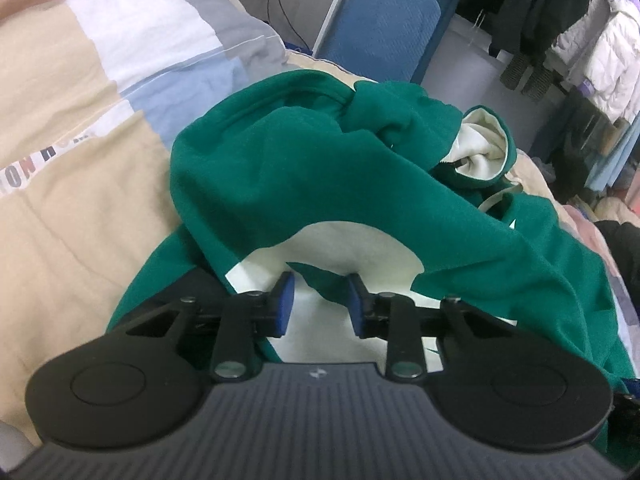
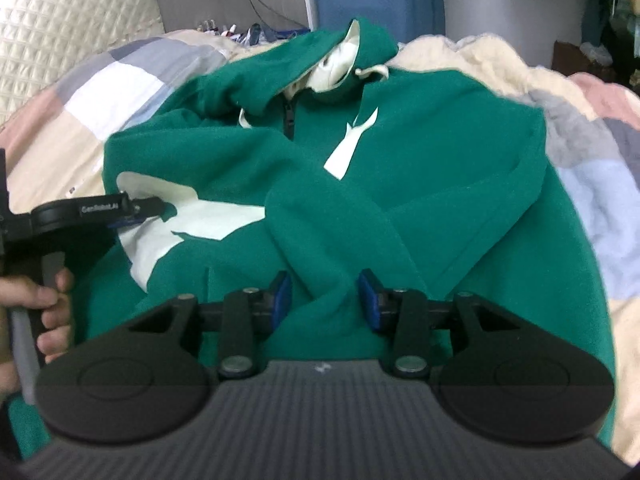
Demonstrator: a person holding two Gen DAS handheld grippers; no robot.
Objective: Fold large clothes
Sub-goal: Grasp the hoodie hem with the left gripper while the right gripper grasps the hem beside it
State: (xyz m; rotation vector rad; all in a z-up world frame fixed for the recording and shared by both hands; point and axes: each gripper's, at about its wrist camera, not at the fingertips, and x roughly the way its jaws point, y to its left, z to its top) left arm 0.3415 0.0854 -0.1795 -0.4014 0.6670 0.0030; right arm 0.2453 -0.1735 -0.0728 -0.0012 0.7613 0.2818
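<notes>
Green hoodie [image 2: 420,184] with cream patches, crumpled on patchwork quilt [image 1: 72,184], left gripper [image 1: 319,304] jaws apart over a cream patch, right gripper [image 2: 326,300] jaws apart astride a sleeve fold, neither pressing cloth.

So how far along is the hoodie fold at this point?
Early. Done: both sleeves of the green hoodie look brought in across the body. In hand: nothing gripped; the left gripper and the right gripper are open over the lower fabric. Left: folding the body up and tidying the rumpled hood.
</notes>
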